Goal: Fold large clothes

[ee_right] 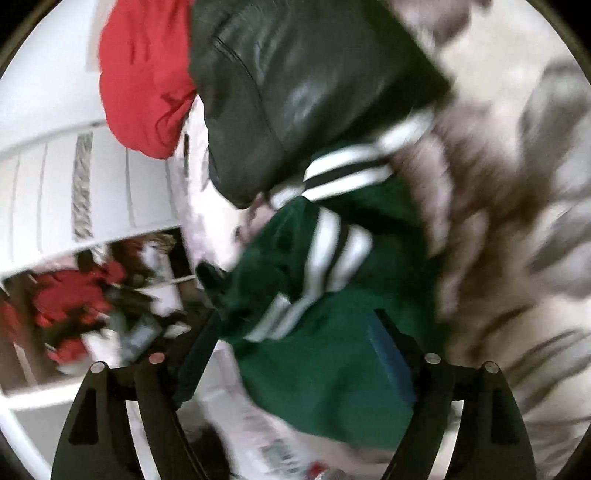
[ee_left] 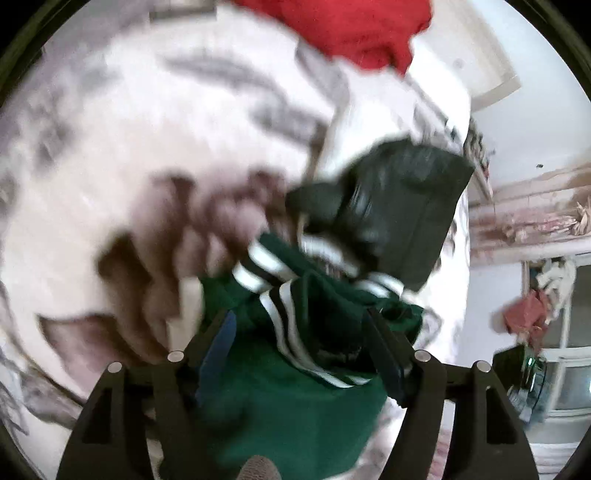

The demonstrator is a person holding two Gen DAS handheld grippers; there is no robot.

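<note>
Green jacket [ee_left: 295,387] hangs bunched over the bed [ee_left: 147,129], cloth between each gripper's [ee_left: 299,347] [ee_right: 295,347] fingers; grip unclear through blur. Bulky, soft body, slick black sleeves [ee_right: 295,92]: take striped hems

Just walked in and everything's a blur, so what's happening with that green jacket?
A person is working a green jacket with a handheld gripper in each hand, over a patterned bedspread. The jacket has black sleeves and striped cuffs. Its fabric lies bunched between the fingers of the left gripper and the right gripper; blur hides whether either is clamped. A red garment lies beyond. The jacket is crumpled, not yet folded.
</note>
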